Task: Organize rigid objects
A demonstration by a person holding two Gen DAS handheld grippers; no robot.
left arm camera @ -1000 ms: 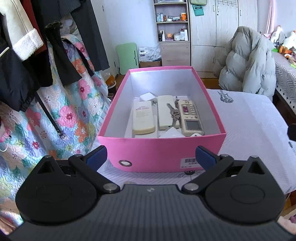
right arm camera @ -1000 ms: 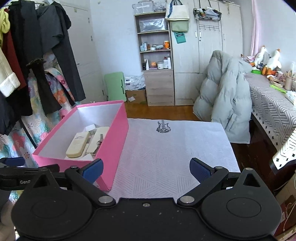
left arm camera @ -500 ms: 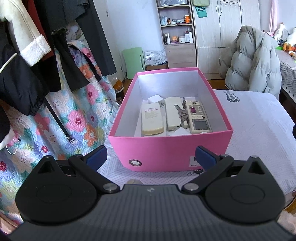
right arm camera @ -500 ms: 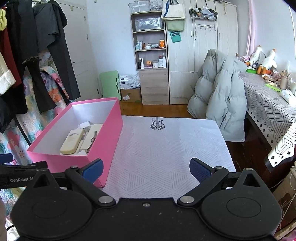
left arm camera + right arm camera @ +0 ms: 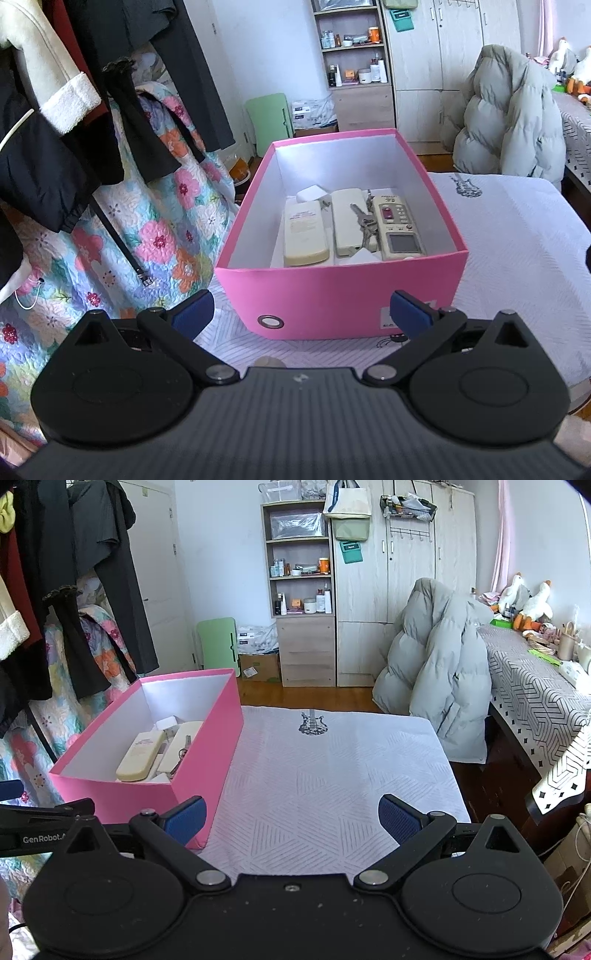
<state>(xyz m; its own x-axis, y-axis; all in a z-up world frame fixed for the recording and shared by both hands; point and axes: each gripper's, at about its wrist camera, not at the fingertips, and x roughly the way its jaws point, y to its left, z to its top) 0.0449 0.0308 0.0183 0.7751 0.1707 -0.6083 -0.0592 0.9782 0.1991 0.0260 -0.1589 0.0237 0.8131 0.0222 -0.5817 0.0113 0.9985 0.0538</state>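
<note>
A pink box stands on the white tablecloth. It holds a cream remote, a white remote, a bunch of keys, a grey remote with a screen and a small white adapter. My left gripper is open and empty, just in front of the box. My right gripper is open and empty over the cloth, right of the box. The cream remote shows there too.
Hanging clothes and a floral quilt are on the left. A grey puffer jacket sits behind the table. A shelf unit and wardrobe stand at the back. A patterned table is on the right.
Both grippers have pulled back from the box, which looks smaller and farther away. Both stay open and empty. The box contents have not moved.
</note>
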